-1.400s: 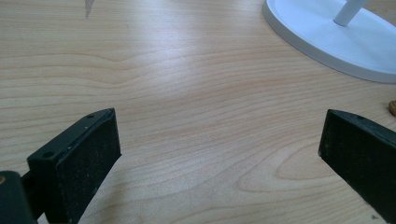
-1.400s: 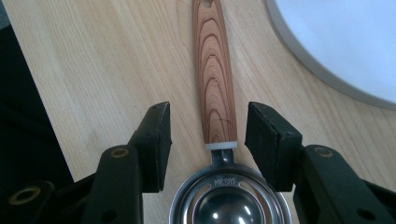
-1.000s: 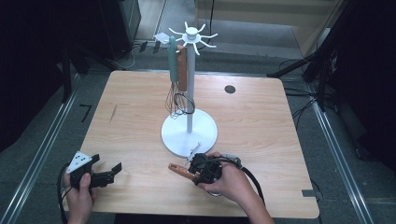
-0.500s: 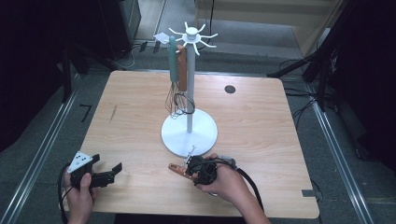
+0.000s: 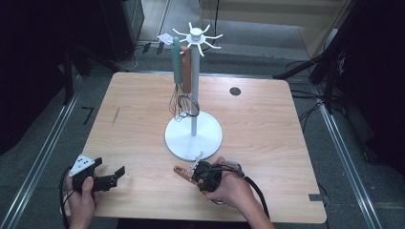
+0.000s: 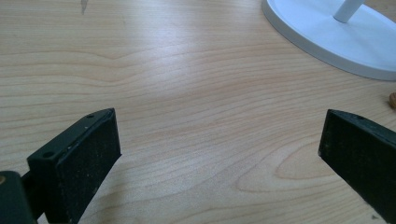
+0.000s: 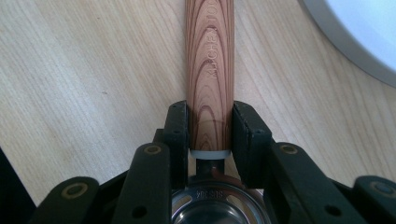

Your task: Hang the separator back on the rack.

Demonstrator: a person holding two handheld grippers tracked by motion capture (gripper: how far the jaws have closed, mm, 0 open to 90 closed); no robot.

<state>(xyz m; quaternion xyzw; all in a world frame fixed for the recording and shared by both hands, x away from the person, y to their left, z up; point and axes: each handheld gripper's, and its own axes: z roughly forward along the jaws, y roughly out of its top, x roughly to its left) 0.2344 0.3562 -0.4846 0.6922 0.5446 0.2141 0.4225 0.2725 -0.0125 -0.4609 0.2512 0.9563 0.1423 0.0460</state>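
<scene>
The right tool (image 7: 210,128) has just been closing and now clamps the wooden handle (image 7: 210,60) of a utensil lying on the tabletop (image 5: 267,124) beside the white rack (image 5: 193,136); lifting looks next. The left tool (image 5: 102,177) waits wide open.

A kitchen utensil with a striped wooden handle (image 7: 209,70) lies flat on the surface, just beside the white stand's round base. Lettering runs along the handle. A pale collar joins it to a steel head stamped with small lettering.
</scene>
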